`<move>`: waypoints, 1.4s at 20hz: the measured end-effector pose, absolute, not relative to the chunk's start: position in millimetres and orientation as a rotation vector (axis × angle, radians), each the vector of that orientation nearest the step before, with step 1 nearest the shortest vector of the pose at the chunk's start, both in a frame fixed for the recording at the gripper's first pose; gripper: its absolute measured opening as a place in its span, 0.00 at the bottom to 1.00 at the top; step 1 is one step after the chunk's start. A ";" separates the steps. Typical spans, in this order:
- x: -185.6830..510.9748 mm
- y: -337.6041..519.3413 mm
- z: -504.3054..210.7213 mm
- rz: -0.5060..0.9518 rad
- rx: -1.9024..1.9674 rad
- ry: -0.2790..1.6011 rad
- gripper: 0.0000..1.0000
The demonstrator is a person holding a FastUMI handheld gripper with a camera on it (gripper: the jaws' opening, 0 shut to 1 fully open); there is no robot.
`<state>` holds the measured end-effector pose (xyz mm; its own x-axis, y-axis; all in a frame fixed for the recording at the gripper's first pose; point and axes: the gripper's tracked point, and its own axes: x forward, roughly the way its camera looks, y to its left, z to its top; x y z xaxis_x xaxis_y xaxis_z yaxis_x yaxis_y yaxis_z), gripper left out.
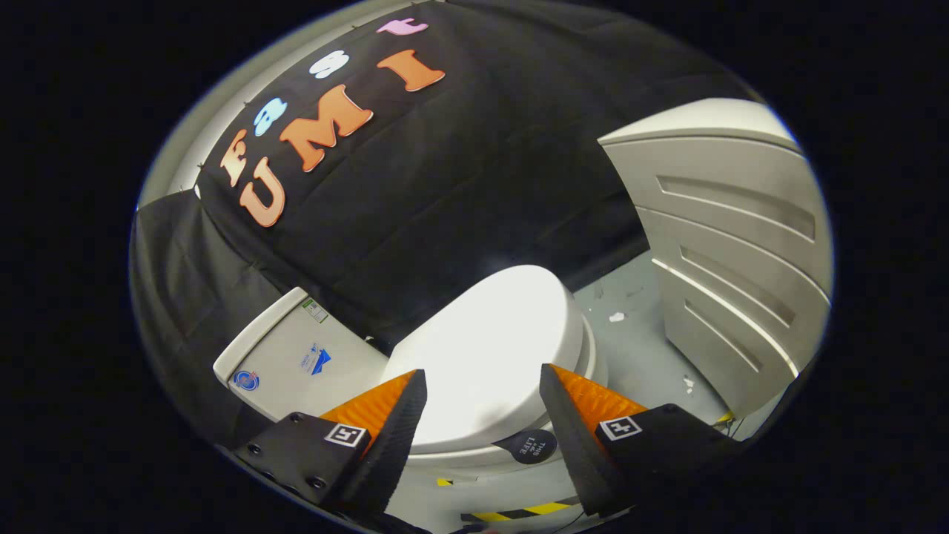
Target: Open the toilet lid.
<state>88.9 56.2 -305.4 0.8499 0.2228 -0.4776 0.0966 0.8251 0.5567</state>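
The gripper (482, 393) hangs above the toilet with its two fingers spread wide apart and nothing between them but air; neither fingertip touches anything. Seen through the gap between the fingers, the white toilet lid (493, 348) lies shut, flat on the bowl, its glossy top catching a bright glare. The lid sits just ahead of and below the fingertips, stretching away beyond them toward the booth's black cloth wall (460, 170). Below the lid's near edge the rim of the toilet bowl (463, 456) shows as a pale band, and a small round dark sticker (532, 446) lies against that rim close to the right-hand finger; its lettering is too small to make out. Beyond the left-hand finger stands the toilet tank (296, 356), a white box with a flat cover, carrying a few small coloured stickers on its face. To the right of the lid, well apart from it, stands a pale grey cabinet (730, 245) with long recessed panels on its front. The floor (637, 348) between toilet and cabinet is light grey, with a few small white scraps scattered on it. Nearer the gripper, under the bowl, a strip of yellow-and-black hazard tape (519, 512) runs across the floor.
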 end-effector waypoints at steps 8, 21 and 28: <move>85.5 55.9 -361.4 0.026 0.666 0.728 0.97; 65.3 76.6 -415.1 0.026 0.897 0.934 0.58; 63.8 74.3 -412.4 0.023 0.993 0.931 0.34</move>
<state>63.8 74.3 -412.4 0.6291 0.4114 -0.6595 0.3789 0.5786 0.7223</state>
